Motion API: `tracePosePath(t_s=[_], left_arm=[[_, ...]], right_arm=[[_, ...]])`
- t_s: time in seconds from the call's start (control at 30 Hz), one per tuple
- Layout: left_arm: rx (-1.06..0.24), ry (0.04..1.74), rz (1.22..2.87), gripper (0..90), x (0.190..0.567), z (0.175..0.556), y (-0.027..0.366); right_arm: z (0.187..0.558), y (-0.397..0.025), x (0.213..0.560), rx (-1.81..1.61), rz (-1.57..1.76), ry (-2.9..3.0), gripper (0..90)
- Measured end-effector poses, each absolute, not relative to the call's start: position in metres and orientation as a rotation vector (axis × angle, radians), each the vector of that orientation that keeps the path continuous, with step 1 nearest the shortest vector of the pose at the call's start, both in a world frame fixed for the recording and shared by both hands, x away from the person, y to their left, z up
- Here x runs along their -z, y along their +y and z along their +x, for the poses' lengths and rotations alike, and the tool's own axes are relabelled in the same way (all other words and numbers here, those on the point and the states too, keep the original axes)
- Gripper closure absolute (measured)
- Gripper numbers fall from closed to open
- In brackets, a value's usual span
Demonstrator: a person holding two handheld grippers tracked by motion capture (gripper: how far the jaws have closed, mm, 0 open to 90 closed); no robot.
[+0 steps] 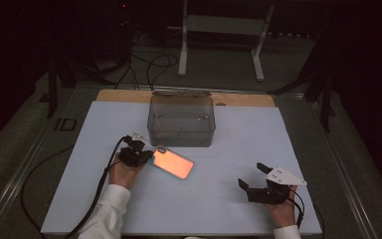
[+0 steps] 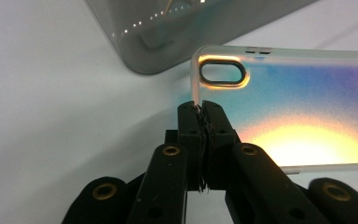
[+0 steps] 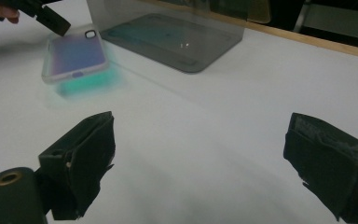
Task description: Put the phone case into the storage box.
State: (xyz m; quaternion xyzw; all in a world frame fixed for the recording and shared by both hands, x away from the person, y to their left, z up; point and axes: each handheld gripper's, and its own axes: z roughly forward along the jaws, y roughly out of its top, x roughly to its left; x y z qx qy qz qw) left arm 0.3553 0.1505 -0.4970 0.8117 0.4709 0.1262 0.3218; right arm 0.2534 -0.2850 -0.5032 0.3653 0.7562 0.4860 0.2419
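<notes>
Near the worktop's middle, the left gripper pinches the phone case by its thin corner rim, a light, flexible, slippery shell, while the right gripper rests open.

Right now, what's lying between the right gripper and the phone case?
Nothing: in the high view, bare white table separates the right gripper from the phone case. The right gripper view shows the same bare stretch.

left gripper on phone case
</notes>
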Motion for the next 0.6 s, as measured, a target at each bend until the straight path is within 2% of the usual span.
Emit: tracePosePath(t_s=[0.6], left_arm=[[-0.535,1.215,1.945,88.6,0.477,0.332,0.182]], right_arm=[[0.253,-0.284,0.504,-1.329,1.0,2.072,8.8]])
